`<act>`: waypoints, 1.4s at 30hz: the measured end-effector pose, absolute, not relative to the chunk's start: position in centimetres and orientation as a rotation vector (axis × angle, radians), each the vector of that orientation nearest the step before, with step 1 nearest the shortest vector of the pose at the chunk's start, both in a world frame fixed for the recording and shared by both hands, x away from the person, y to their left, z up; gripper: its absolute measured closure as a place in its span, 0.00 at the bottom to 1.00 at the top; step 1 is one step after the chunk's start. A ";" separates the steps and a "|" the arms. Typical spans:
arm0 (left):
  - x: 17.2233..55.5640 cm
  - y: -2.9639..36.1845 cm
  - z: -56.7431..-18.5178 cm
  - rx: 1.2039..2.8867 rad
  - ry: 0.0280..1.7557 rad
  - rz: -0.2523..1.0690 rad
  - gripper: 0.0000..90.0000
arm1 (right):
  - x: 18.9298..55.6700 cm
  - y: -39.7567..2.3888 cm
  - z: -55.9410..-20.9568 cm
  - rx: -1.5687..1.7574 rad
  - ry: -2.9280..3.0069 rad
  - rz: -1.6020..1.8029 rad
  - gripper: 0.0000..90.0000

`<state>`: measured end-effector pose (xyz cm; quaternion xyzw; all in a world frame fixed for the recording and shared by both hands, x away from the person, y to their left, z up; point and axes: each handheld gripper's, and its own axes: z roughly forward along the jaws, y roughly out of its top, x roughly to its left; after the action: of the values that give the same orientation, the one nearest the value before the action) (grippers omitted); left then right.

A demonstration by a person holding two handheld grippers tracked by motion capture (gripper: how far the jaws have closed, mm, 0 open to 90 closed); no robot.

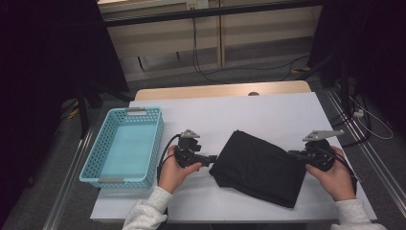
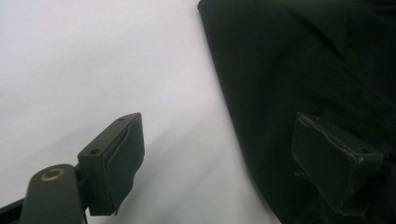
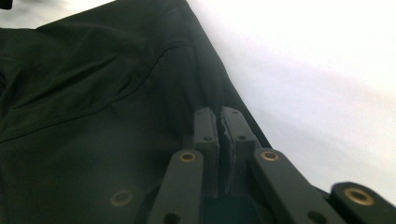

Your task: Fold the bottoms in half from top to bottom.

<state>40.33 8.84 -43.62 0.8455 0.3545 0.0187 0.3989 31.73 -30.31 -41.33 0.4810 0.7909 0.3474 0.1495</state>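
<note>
**Ana:** High view first. What is on the table (image 1: 249, 108)?

**Ben:** A black cloth (image 1: 261, 167), folded flat. It lies between the two tools. The left gripper (image 1: 214, 158) is just at one edge of it, and the right gripper (image 1: 293, 154) is at the other edge.

**Ana:** Are the left tool's jaws together?

**Ben:** No, they stand wide apart. In the left gripper view, one jaw is over the bare white table and the other jaw is over the black cloth (image 2: 303, 70). The cloth's edge runs between them. The pads do not squeeze it.

**Ana:** And the right one?

**Ben:** In the right gripper view the right gripper (image 3: 219, 116) has its jaws pressed together. They sit right at the edge of the black cloth (image 3: 93, 116). I cannot tell if a bit of cloth is pinched in there.

**Ana:** What else is there?

**Ben:** A blue basket (image 1: 93, 165), on the far side of the left tool from the cloth.
</note>
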 end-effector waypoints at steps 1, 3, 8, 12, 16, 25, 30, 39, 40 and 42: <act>40.2 8.7 -43.7 2.145 0.896 0.045 0.19 | 31.6 -30.5 -41.3 1.380 2.273 0.995 0.95; 40.1 8.5 -43.7 2.145 0.896 0.045 0.19 | 31.3 -31.0 -41.5 1.392 2.271 0.954 0.95; 39.7 8.1 -43.9 2.152 0.891 0.033 0.19 | 30.8 -31.7 -43.0 1.435 2.306 0.905 0.95; 39.4 7.8 -44.0 2.153 0.891 0.024 0.18 | 30.9 -31.7 -43.3 1.428 2.298 0.898 0.95; 39.1 7.6 -43.8 2.146 0.896 0.010 0.17 | 31.0 -31.5 -43.8 1.411 2.301 0.886 0.94; 38.6 7.4 -44.1 2.156 0.889 -0.011 0.17 | 30.9 -31.6 -44.0 1.405 2.287 0.898 0.87; 38.3 7.4 -44.7 2.179 0.886 -0.008 0.17 | 30.9 -31.6 -44.0 1.391 2.290 0.894 0.83; 37.6 7.2 -45.1 2.182 0.879 0.017 0.19 | 30.9 -31.6 -44.0 1.381 2.304 0.903 0.90; 37.5 7.2 -45.1 2.191 0.868 0.027 0.19 | 31.0 -31.5 -44.0 1.376 2.304 0.900 0.91; 37.2 7.1 -45.0 2.208 0.841 0.037 0.26 | 31.0 -31.5 -43.9 1.370 2.310 0.891 0.91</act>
<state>37.16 7.07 -44.99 0.8645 0.3293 0.0146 0.3795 30.99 -31.46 -43.93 0.4781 0.8066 0.3110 0.1553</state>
